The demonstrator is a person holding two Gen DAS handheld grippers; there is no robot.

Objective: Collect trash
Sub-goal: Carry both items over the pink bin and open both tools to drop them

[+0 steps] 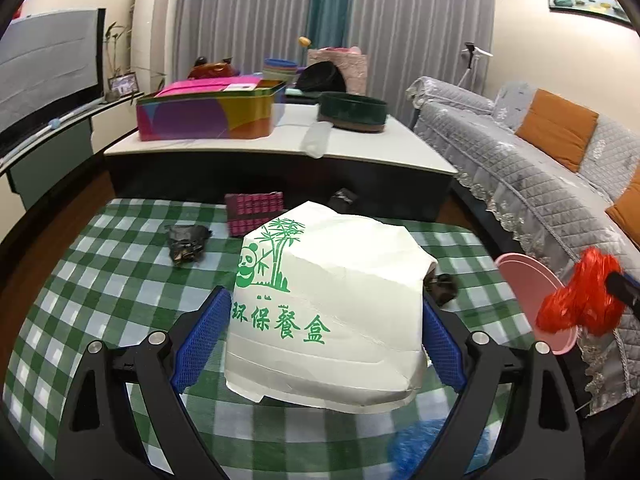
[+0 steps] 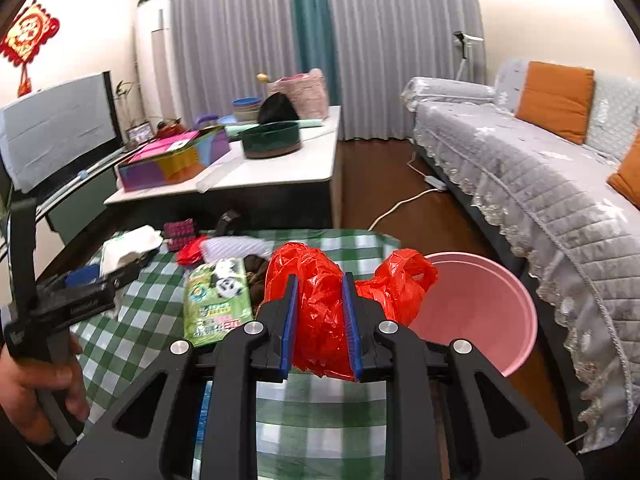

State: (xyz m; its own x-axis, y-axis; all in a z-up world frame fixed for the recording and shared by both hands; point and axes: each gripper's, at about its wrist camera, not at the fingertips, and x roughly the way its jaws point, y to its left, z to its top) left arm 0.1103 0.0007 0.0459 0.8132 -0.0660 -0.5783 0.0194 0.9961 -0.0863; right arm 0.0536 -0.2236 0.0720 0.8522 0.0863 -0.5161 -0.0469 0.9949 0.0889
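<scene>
1. Your left gripper (image 1: 326,340) has its jaws wide apart, one blue pad (image 1: 200,344) on each side of the white paper meal box (image 1: 332,312). The pads sit right at the box's sides, but you cannot tell if they squeeze it.
2. The box rests on the green checked tablecloth (image 1: 100,280). It has a green panda and bamboo printed on it.
3. Your right gripper (image 2: 320,320) has its jaws closed on a crumpled red plastic bag (image 2: 320,304).
4. The red bag hangs just beside the pink bin (image 2: 480,308), near its left rim. The bin stands at the right edge of the cloth, next to the grey sofa (image 2: 540,184).
5. More trash lies on the cloth: a green tissue pack with a panda (image 2: 216,300), a crumpled black wrapper (image 1: 186,242), and a blue plastic bag (image 1: 424,444) near the front edge.
6. Behind the cloth is a low white table (image 1: 360,148) with a colourful tin box (image 1: 208,114) and a dark green round tin (image 1: 354,112) on it.
</scene>
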